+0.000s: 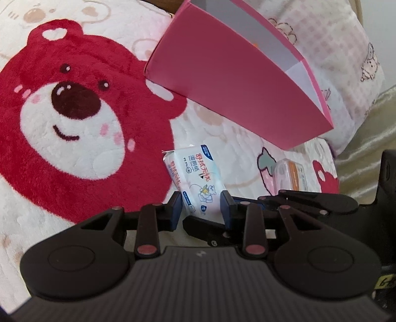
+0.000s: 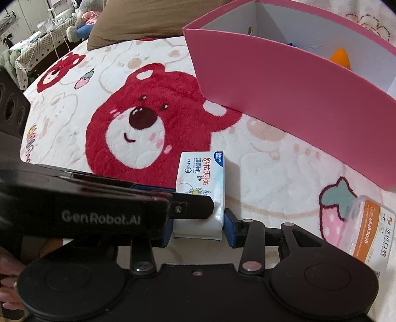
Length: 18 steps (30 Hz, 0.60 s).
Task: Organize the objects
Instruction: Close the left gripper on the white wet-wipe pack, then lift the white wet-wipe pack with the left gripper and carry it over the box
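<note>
Both tools are matte black plastic. The right gripper (image 2: 198,229) has two round discs at the lower corners of the frame, flat link arms with silver and dull red rivets, and blue fingers (image 2: 230,229). The left gripper (image 1: 201,208) has the same build; its side carries grey "GenRobot.AI" lettering and one small screw.

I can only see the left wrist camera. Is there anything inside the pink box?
Observer: Yes. The right wrist view shows something orange inside the pink box.
Operator: Is the box one big space?
Observer: No, a white divider splits it.
Operator: What's past the bear blanket?
Observer: A brown pillow, with a plush toy beside it.
</note>
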### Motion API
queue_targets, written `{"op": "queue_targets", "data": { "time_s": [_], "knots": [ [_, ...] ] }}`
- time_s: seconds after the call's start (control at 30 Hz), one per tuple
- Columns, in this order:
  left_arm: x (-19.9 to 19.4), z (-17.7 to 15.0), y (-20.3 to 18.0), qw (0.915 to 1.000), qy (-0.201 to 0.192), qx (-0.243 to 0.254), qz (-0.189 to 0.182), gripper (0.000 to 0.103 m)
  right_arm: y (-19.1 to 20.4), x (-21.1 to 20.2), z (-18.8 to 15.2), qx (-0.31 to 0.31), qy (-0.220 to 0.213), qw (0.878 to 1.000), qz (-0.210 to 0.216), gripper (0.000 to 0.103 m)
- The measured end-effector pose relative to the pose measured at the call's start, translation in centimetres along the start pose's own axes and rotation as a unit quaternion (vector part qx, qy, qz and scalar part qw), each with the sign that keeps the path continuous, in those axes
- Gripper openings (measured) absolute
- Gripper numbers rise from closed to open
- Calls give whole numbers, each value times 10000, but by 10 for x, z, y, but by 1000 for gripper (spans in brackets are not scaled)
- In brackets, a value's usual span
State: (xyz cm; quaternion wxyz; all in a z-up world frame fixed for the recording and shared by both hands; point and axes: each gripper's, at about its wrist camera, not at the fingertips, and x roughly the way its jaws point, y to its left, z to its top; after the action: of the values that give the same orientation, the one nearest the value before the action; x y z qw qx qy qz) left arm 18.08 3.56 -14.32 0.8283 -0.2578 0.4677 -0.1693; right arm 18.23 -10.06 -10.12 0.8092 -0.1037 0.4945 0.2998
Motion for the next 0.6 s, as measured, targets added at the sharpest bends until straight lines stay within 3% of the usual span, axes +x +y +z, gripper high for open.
{"op": "queue_targets", "data": {
  "time_s": [0.33, 0.6],
  "knots": [
    [-9, -5, -3, 10000, 7, 51, -57, 32, 7, -5, -4, -23, 127, 9999, -35, 47],
    [-26, -7, -14, 9998, 37, -4, -180, 33, 8, -25, -3, 419, 211, 9989, 9, 47]
  ]
}}
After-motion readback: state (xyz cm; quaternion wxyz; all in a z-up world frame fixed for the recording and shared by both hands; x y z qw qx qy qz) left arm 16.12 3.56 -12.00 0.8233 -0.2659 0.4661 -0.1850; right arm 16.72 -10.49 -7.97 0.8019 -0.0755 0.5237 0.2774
